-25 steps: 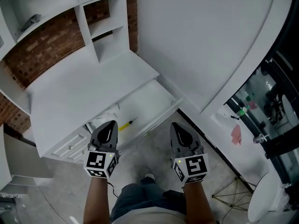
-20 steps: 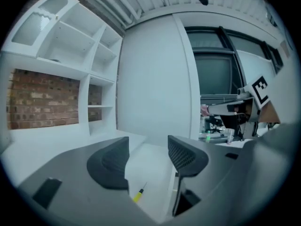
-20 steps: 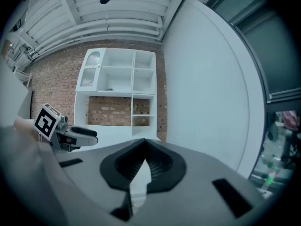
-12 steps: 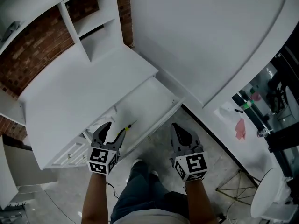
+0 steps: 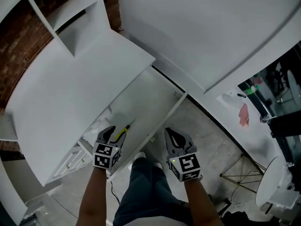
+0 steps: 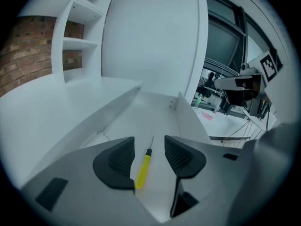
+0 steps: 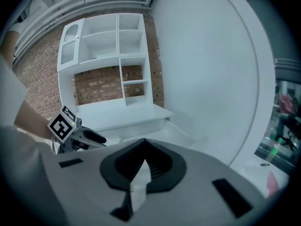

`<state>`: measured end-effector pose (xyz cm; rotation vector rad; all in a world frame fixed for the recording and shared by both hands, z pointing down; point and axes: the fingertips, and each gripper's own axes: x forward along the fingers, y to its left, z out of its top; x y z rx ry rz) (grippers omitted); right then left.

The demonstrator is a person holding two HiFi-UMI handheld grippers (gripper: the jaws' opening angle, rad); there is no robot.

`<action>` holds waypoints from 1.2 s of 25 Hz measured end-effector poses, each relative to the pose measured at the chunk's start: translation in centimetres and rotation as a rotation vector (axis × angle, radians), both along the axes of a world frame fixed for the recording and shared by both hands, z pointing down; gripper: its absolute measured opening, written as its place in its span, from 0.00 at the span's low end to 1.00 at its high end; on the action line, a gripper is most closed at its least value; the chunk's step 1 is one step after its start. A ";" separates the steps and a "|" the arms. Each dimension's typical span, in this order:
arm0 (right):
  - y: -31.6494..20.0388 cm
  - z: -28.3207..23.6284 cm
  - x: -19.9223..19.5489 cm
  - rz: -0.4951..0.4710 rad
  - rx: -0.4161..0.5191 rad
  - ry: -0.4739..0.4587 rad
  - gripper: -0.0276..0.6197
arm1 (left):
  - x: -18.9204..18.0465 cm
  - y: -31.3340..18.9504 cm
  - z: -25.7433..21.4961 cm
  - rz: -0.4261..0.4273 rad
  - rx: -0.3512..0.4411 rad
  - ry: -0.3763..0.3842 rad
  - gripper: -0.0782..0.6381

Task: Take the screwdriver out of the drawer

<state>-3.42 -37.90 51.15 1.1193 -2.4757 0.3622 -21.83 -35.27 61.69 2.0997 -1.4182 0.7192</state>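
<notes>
A yellow-handled screwdriver lies on the floor of the open white drawer, near its front left. My left gripper hangs just over it. In the left gripper view the screwdriver lies in the gap of the left gripper, below the pads and touching neither. Those jaws are closing, still apart. My right gripper hovers over the drawer's front edge to the right, its jaws together on nothing. In its own view the right gripper shows tips that meet.
The white desk top with shelf uprights and a brick wall lies behind the drawer. A big white curved panel rises on the right. The person's legs stand below the drawer front. Tripod legs and a pink cloth lie at right.
Both grippers have come down and forward towards the drawer. The left jaws, shut a second ago, have spread apart and now straddle the screwdriver. The right jaws stay together.
</notes>
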 end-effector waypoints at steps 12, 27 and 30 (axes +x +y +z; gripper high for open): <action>1.0 7.9 1.1 0.091 -0.174 0.032 0.06 | 0.2 1.2 10.7 0.137 -0.255 -0.083 0.33; 1.1 4.0 2.2 0.111 -0.099 0.019 0.06 | -0.1 0.6 5.5 0.094 -0.147 -0.085 0.22; 0.6 2.0 2.4 0.109 -0.061 0.008 0.06 | -0.1 0.2 2.4 0.090 -0.079 -0.083 0.22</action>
